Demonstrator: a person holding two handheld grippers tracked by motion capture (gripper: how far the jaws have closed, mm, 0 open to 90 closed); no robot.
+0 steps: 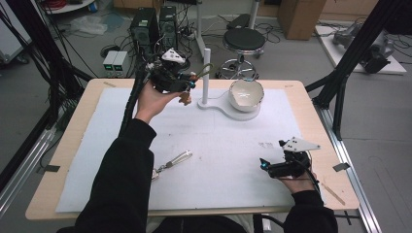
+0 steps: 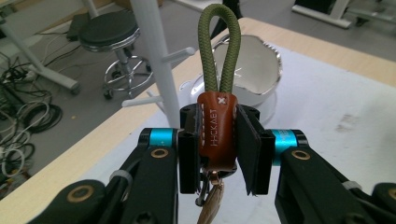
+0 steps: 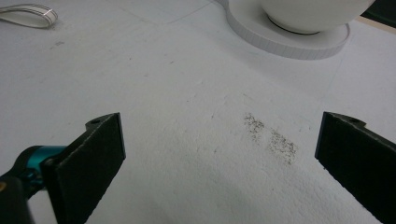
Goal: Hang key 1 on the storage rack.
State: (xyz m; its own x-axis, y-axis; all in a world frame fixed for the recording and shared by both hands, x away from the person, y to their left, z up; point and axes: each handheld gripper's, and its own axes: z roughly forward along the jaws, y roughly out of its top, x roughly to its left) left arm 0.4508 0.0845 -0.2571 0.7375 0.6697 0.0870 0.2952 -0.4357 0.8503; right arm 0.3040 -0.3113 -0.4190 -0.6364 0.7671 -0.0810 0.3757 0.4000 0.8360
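Keychain: a brown leather tab (image 2: pixel 216 133) with an olive cord loop (image 2: pixel 219 46) rising from its top; I hold it raised above the far left part of the table, just beside the white stand's post. In the high view the loop (image 1: pixel 206 69) reaches toward the post.
Metal clip: a small ring or clip hangs under the leather tab (image 2: pixel 208 186); I cannot tell its exact form.
My left gripper: (image 2: pixel 217 149) my two black jaws are pressed against both sides of the leather tab, clamping it upright between them. In the high view my left gripper (image 1: pixel 187 85) sits in my raised left hand (image 1: pixel 151 99).
White stand: a slim upright post (image 1: pixel 206 73) with short pegs, on a flat white base (image 1: pixel 228 110) at the far middle of the mat.
Bowl: a white bowl (image 1: pixel 246 94) with an uneven rim rests on the same base, just right of the post.
My right gripper: (image 3: pixel 219 154) my jaws stand wide apart with nothing between them, low over the mat at the near right. In the high view it (image 1: pixel 265 165) is well apart from the stand.
Second keychain: a pale strap with metal ring (image 1: pixel 172 161) lies flat on the mat near my left sleeve.
Mat: a white sheet (image 1: pixel 218 145) covering most of the wooden table (image 1: pixel 311 116), with a faint grey smudge (image 3: pixel 271 137) ahead of my right jaws.
Beyond the table: a black stool (image 1: pixel 244 41) on the floor.
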